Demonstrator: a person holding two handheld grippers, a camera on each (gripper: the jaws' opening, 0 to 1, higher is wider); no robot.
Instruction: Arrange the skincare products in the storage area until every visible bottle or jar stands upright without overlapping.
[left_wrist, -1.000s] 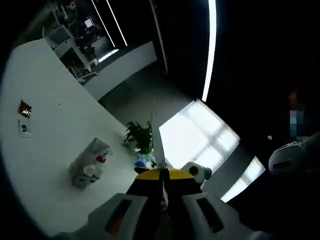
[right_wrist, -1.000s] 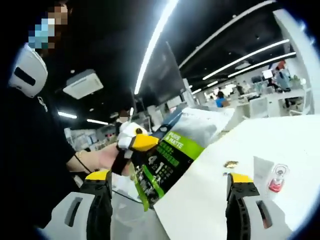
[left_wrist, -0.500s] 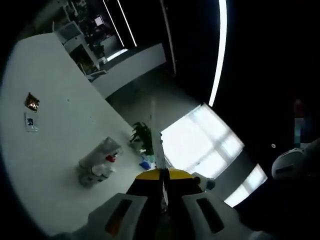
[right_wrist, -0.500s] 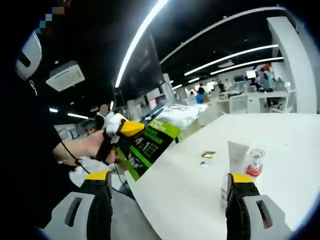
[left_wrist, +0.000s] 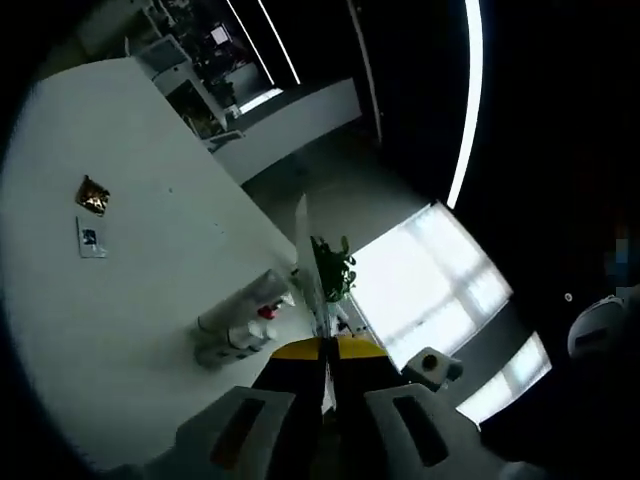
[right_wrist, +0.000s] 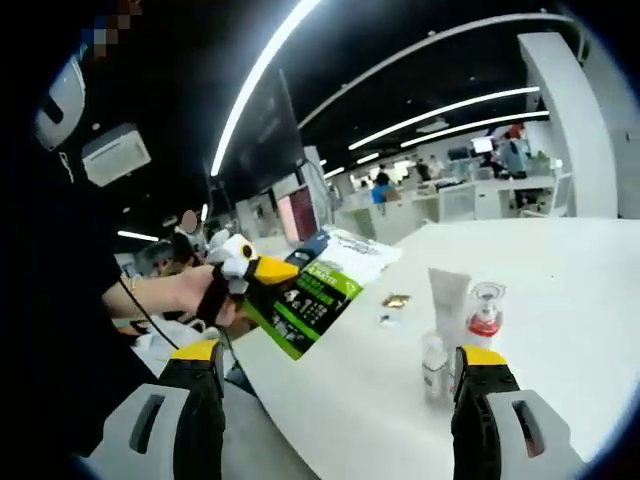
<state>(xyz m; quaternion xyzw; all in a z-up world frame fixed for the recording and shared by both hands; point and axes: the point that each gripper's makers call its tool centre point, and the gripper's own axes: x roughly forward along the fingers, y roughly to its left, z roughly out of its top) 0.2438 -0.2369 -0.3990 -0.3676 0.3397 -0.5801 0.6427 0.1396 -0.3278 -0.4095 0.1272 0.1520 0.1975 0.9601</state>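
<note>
The skincare products stand in a tight group on the white table (right_wrist: 560, 290). In the right gripper view the group comprises a pale upright tube (right_wrist: 449, 302), a clear bottle with a red base (right_wrist: 484, 314) just beside it, and a small clear bottle (right_wrist: 434, 366) in front, near the right gripper's yellow-tipped jaw. All three appear upright. In the left gripper view the same group (left_wrist: 243, 322) reads as a pale cluster with a red spot on the table (left_wrist: 120, 330); individual items cannot be told apart there.

Farther along the table lie a small gold wrapper (right_wrist: 396, 299) and a small flat sachet (right_wrist: 385, 320). The left gripper view shows them well apart from the group: wrapper (left_wrist: 95, 195), sachet (left_wrist: 91, 238).

The left gripper (left_wrist: 325, 352) has its jaws closed on the edge of a flat pouch (left_wrist: 308, 270), seen edge-on as a thin pale strip. The right gripper view shows that gripper (right_wrist: 262, 270) with a hand (right_wrist: 175, 295) on it, holding the pouch (right_wrist: 312, 295), dark with green panels, above the table's near edge.

The right gripper (right_wrist: 340, 385) has its jaws spread wide and holds nothing.

A potted plant (left_wrist: 335, 270) stands beyond the table edge.
</note>
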